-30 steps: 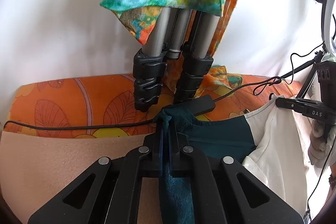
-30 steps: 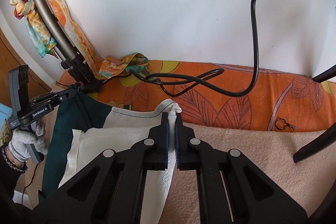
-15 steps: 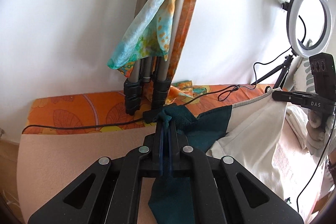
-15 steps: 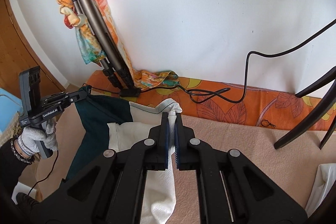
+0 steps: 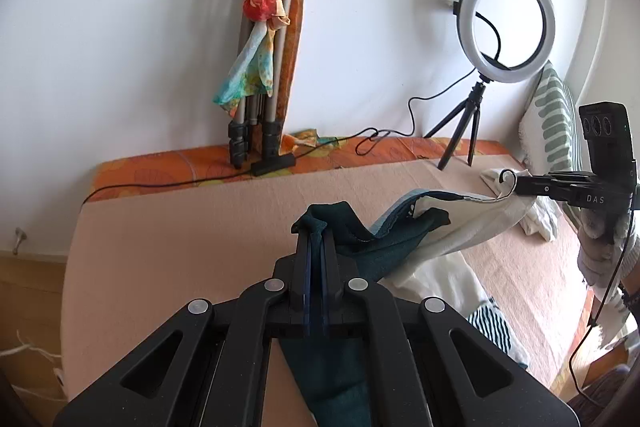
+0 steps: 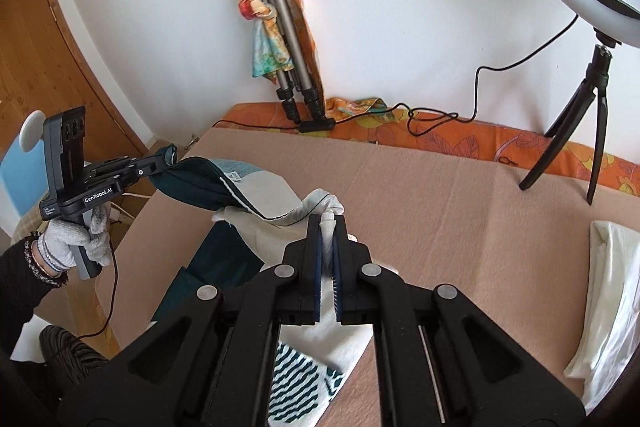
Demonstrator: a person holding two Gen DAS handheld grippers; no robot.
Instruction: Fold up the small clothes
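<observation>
A small teal-and-white garment [image 6: 256,195] hangs stretched between the two tools above a bed covered with a beige blanket [image 6: 460,211]. The left hand-held gripper [image 5: 316,231] has its jaws closed tight on a bunched teal corner of the garment, and teal cloth trails down under the tool toward the bottom of the left wrist view. The right hand-held gripper [image 6: 329,223] is likewise clamped narrow on a bunched white corner, with white fabric running down between its blue pads. From the right wrist camera the left tool shows at the far left, held by a white-gloved hand [image 6: 76,239] with bracelets at the wrist. The garment's upper edge sags between the two grips, and its lower part, with a teal-striped section [image 6: 296,383], hangs down to the blanket. Along the far edge of the bed runs an orange leaf-patterned sheet [image 6: 460,139]. A folded tripod [image 5: 260,99] leans against the white wall, wrapped with a colourful scarf [image 5: 260,27]. To the right a ring light [image 5: 508,23] stands on a small black tripod, its cable trailing over the orange sheet. White folded cloth [image 6: 608,299] lies at the right side of the bed, well apart from the held garment.
</observation>
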